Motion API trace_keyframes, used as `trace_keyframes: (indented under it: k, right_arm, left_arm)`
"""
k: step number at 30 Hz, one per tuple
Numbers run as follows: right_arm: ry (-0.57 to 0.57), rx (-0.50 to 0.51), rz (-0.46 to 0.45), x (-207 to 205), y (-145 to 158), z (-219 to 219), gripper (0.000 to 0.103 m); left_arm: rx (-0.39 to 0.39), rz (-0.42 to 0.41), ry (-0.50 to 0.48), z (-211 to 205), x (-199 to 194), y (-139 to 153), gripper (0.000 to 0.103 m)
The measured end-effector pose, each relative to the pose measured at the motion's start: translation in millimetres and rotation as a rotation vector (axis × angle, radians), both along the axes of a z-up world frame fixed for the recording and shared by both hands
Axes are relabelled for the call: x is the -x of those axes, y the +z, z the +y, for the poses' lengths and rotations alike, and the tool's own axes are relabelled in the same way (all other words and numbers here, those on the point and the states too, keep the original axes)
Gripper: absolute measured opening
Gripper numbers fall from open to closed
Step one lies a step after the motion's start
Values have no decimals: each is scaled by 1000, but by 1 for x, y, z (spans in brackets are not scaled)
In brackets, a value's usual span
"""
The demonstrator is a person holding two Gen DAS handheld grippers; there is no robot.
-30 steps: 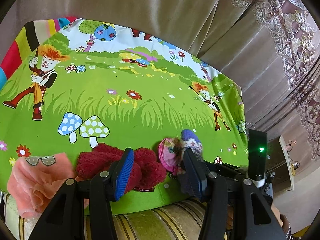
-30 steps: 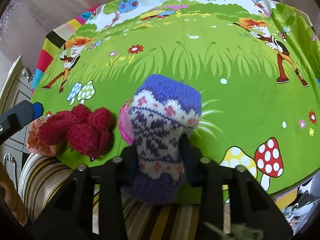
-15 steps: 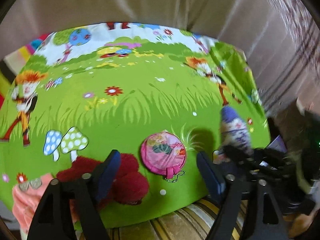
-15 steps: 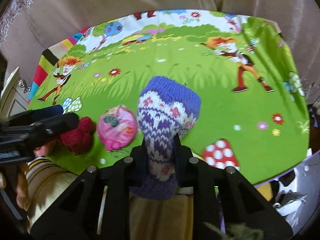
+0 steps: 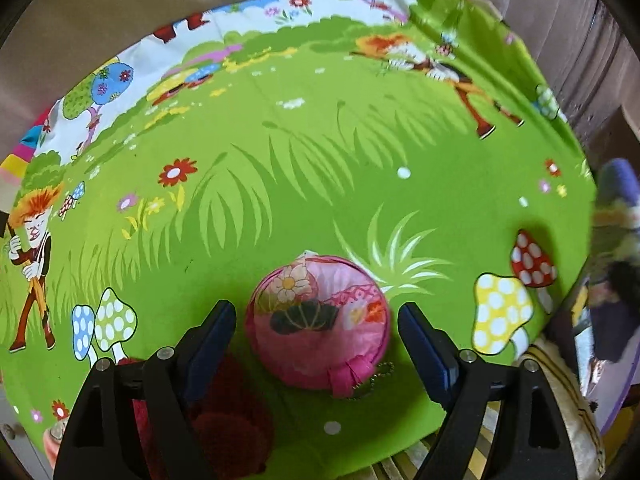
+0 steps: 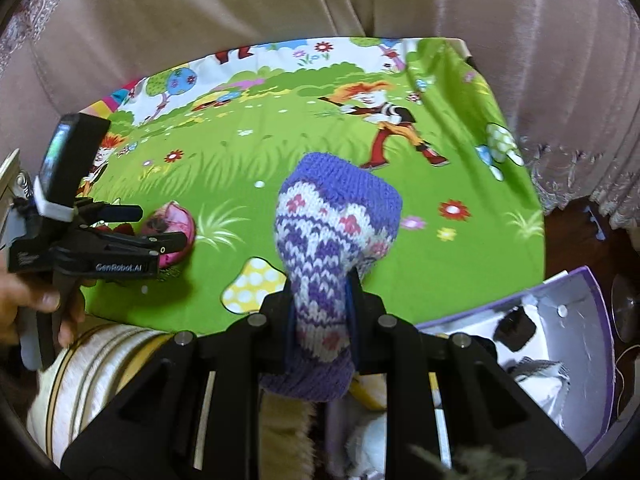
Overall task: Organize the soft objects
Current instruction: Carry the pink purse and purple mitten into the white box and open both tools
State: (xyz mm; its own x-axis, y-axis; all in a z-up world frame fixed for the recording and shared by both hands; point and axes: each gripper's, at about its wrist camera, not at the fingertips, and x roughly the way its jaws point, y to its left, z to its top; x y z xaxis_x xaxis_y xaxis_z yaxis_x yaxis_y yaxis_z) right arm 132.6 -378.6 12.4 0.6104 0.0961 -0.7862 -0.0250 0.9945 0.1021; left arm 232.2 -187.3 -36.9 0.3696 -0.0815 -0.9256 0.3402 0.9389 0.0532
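1. The left gripper [image 5: 316, 336] has its jaws spread, just widened, either side of the round pink pouch [image 5: 318, 326] on the green cartoon cloth [image 5: 320, 160]; the pads are not touching it.
2. The right gripper [image 6: 320, 304] pinches the knitted purple sock [image 6: 334, 240], held above the worktop's near edge; its lower end is hidden behind the jaws.
3. A red fuzzy item [image 5: 228, 428] lies mostly hidden behind the left jaw.
4. The purple box [image 6: 560, 344] is cut off at the right edge, its contents blurred.

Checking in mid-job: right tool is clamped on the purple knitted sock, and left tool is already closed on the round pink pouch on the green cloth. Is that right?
Not quite. The left tool is not closed on the round pink pouch: its jaws have just been opening and stand wide on either side of it, clear of it, as the left wrist view shows. The right tool is indeed clamped on the purple knitted sock, and the pouch does lie on the green cloth.
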Motion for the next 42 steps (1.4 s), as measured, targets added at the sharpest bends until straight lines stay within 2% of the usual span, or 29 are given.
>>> trace_keyframes:
  k: [5,11,20,29,35,42]
  right_arm:
    - [-31,9,-4,11,2,-16,24]
    - [-55,18,-11,21,6,-28,24]
    - [-93,26,-29,41,15,-49,24]
    - [-177,34,-47,67,23,-92,24]
    - [-240,46,-53,84,25,-124,24]
    - [-301,85,-57,95,25,-154,26]
  left_arm:
    - [11,52,-15,-1,-3,-13,78]
    - [31,9,-21,-7,5,-1,76]
    - [191,-72,-43,-38,38,44,76]
    - [323,-106,-139,-92,85,76,76]
    - [346,-103,-211,-127,109,79,76]
    - [327,-82,-301,-167,137,76,76]
